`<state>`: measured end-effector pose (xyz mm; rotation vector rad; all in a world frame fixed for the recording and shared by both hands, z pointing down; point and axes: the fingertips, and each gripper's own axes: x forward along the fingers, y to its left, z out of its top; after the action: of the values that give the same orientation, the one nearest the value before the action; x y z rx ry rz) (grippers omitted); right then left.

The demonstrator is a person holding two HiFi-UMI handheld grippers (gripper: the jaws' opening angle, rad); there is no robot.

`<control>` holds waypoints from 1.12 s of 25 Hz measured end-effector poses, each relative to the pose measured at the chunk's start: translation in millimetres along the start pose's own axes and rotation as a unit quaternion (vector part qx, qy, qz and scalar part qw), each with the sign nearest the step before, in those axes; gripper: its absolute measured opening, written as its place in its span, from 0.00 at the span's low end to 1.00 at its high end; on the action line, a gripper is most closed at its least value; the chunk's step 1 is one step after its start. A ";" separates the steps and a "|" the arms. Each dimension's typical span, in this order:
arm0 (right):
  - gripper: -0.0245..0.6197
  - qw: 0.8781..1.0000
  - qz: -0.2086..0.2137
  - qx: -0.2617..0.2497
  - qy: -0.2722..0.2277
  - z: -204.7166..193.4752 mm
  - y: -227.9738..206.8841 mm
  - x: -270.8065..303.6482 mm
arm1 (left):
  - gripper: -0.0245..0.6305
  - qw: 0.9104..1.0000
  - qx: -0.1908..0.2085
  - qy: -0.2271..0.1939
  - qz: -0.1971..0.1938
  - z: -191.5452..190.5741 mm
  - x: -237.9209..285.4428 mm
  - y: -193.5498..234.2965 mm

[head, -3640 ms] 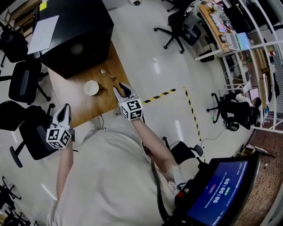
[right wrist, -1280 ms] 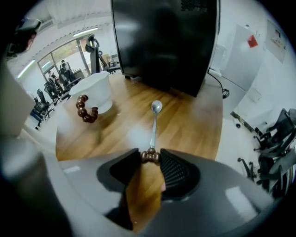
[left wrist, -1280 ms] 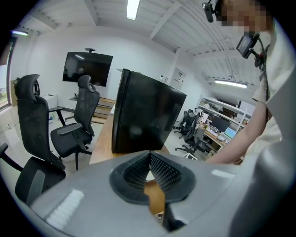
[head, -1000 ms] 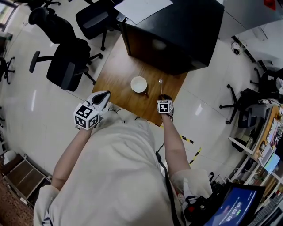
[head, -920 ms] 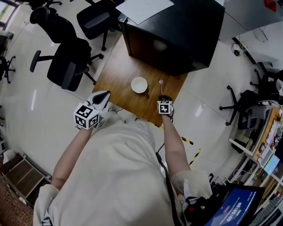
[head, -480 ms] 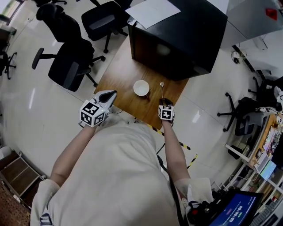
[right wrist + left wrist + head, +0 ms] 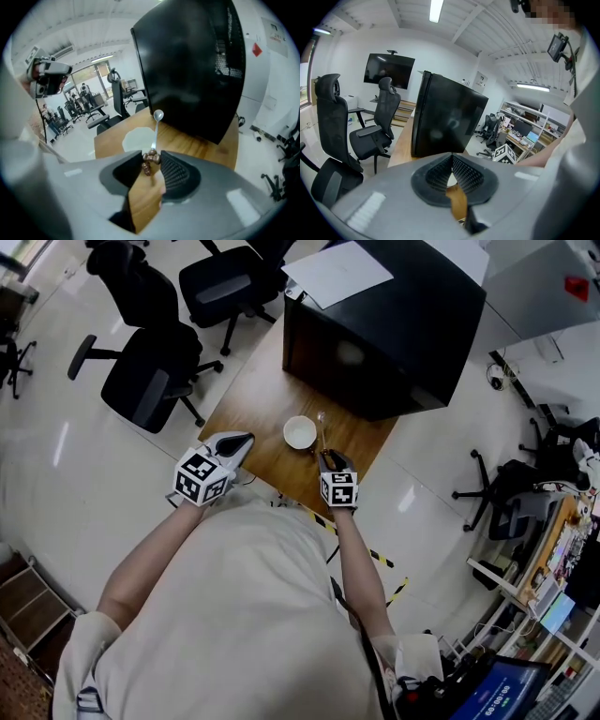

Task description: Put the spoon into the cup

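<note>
Since the frame a second earlier, the spoon [image 7: 154,142] has been lifted off the table [image 7: 258,399] and brought closer to the cup [image 7: 300,432]. Its brown beaded handle is clamped between the ribbed pads [image 7: 173,171] of the right gripper [image 7: 151,153], whose jaws are held partly apart by the handle. The thin metal shaft is seen reaching forward from the fingertips, with the bowl of the spoon pointed away toward the black cabinet [image 7: 394,324]. In the head view the spoon is seen just right of the cup, not yet inside it. In the right gripper view the shaft is seen crossing the cup's right edge. The white cup stands upright on the wooden table, near the front face of the cabinet.

The left gripper [image 7: 451,157] is seen with its pads met at the tips and nothing caught between them. It is held at the near left edge of the table, well apart from the cup.

A sheet of paper [image 7: 337,273] lies on top of the cabinet. Black office chairs [image 7: 150,381] stand on the pale floor to the left of the table.
</note>
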<state>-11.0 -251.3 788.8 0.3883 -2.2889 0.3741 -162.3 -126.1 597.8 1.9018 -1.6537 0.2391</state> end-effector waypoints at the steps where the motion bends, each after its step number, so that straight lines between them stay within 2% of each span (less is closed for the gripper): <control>1: 0.23 1.000 0.007 -0.007 0.006 -0.2 6.4 2.8 | 0.04 1.000 0.001 -0.001 0.000 0.9 0.3 0.8; 5: 0.23 0.999 0.030 -0.018 0.038 -9.6 26.1 9.1 | 0.04 1.000 0.001 -0.001 -0.002 -2.1 -2.3 -0.2; 11: 0.23 0.996 0.032 -0.031 0.077 -16.9 30.1 18.7 | 0.04 1.000 -0.001 -0.005 0.001 -2.8 -6.1 4.6; 21: 0.24 0.992 0.033 -0.065 0.106 -18.9 38.3 22.6 | 0.04 1.000 -0.004 -0.008 0.001 -3.5 -12.0 8.9; 28: 0.24 0.991 0.035 -0.066 0.114 -17.8 38.5 26.1 | 0.04 1.000 -0.008 -0.012 0.003 -5.0 -13.6 13.4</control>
<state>-31.5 -213.6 814.1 0.1889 -2.0938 0.2828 -176.6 -112.6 599.2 1.8950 -1.6726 0.2048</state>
